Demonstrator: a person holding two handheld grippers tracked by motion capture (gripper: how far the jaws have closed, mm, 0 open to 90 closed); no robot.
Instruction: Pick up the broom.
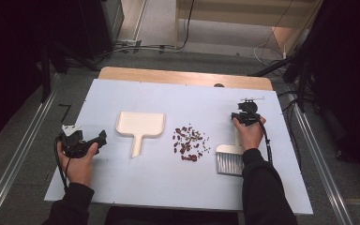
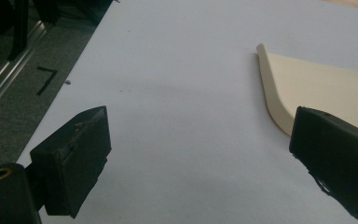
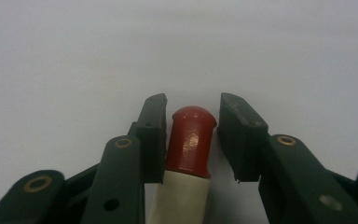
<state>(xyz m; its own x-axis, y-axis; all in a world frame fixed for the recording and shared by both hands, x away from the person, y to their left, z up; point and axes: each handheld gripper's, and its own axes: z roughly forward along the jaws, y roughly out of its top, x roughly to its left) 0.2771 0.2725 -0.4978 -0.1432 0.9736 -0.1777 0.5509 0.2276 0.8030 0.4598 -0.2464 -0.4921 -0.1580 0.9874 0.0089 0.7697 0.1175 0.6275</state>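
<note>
The brush (image 1: 229, 157) lies on the bench (image 1: 136, 187) at the person's right, bristles nearest the person, handle running away under the right hand. In the right gripper view its red-capped handle end (image 3: 190, 140) sits between the jaws of the right tool (image 3: 190, 114): the left jaw touches it, while a slim gap shows at the right jaw, so the tool is narrow around the handle but not yet clamped. The brush looks light and stiff, its handle smooth and probably a bit slippery; the cap end is a fair place to hold it, though a grip nearer the bristles would likely steer it better.

The left tool (image 1: 82, 140) rests near the bench's left edge, jaws wide apart and holding nothing. Just beyond its jaws lies the dustpan (image 2: 317, 86), cream, thin and rigid, surely light and prone to slide on the smooth sheet; its handle points toward the person and is the obvious place to grasp.

Between dustpan and brush sits the debris (image 1: 190, 140), a loose scatter of small dark red bits, light and easily flicked.

Count: one brush, one dustpan, one pile of many bits, two tools.
</note>
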